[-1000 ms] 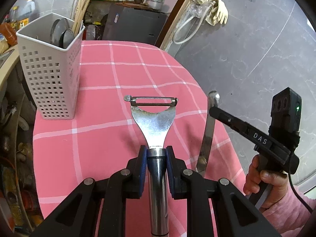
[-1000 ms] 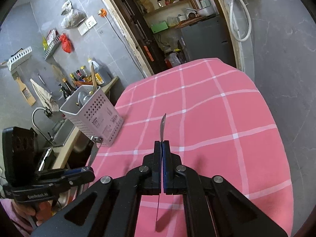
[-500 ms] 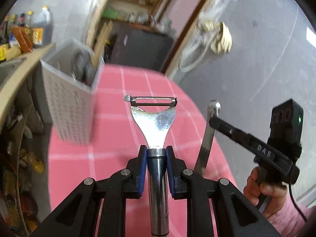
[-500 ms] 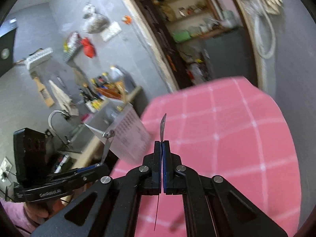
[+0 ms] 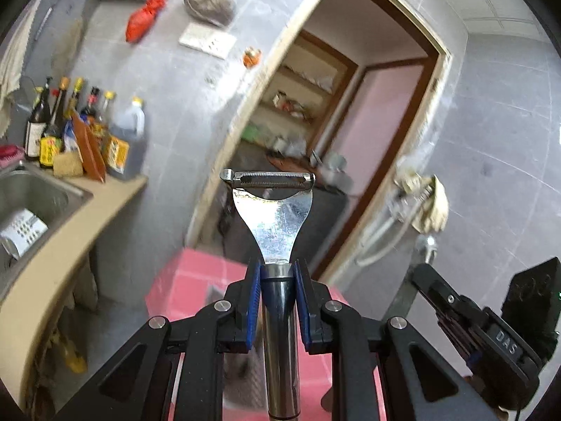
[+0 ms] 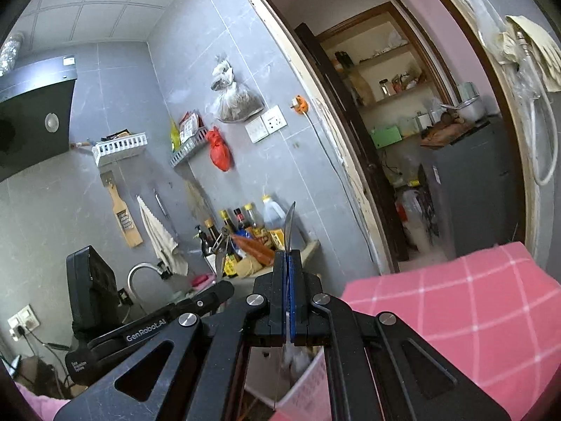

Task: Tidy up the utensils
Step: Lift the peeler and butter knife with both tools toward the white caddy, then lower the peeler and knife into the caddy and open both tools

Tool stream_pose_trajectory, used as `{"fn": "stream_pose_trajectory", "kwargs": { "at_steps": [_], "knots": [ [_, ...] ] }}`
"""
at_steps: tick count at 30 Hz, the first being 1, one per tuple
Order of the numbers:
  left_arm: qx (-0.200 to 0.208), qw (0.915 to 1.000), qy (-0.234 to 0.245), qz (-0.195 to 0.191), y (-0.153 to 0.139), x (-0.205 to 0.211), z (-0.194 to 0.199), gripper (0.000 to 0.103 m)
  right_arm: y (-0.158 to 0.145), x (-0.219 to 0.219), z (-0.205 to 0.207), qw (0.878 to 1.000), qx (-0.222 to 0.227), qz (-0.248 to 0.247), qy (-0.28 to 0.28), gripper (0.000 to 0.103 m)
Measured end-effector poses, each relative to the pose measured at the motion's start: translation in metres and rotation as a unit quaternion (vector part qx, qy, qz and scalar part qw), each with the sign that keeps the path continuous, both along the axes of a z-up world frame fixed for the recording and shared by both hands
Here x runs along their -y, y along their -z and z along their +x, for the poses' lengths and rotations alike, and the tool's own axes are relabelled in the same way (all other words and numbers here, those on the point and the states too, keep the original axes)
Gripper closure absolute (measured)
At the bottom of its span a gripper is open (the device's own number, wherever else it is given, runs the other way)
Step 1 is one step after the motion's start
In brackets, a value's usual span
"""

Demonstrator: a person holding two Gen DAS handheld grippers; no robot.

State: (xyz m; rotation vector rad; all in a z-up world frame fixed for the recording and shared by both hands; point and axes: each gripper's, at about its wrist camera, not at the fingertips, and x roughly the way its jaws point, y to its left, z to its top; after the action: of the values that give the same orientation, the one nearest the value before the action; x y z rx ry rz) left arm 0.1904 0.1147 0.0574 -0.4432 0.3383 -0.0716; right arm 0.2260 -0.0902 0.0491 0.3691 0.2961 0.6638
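Jaws of the left gripper (image 5: 277, 301) clamp a metal peeler (image 5: 272, 207) raised above the pink tabletop (image 6: 455, 301), while the right gripper (image 6: 288, 294) pinches what looks like a knife (image 6: 290, 224).

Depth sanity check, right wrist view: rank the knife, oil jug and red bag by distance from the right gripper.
1. knife, clamped in the right gripper.
2. oil jug, on the counter just left of the blade.
3. red bag, hanging on the wall, upper left.
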Motion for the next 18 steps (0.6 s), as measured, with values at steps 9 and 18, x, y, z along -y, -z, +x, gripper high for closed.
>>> {"fn": "stream_pose_trajectory", "kwargs": {
  "at_steps": [9, 18],
  "knots": [
    [0.012, 0.9977, -0.051, 0.042, 0.017, -0.010, 0.032, 0.085, 0.029, -0.040, 0.024, 1.000, -0.010, -0.028, 0.009, 0.101],
    [0.002, 0.9961, -0.056, 0.067, 0.043, 0.002, 0.031, 0.085, 0.058, -0.051, 0.024, 0.997, -0.035, -0.061, -0.017, 0.101]
  ]
}}
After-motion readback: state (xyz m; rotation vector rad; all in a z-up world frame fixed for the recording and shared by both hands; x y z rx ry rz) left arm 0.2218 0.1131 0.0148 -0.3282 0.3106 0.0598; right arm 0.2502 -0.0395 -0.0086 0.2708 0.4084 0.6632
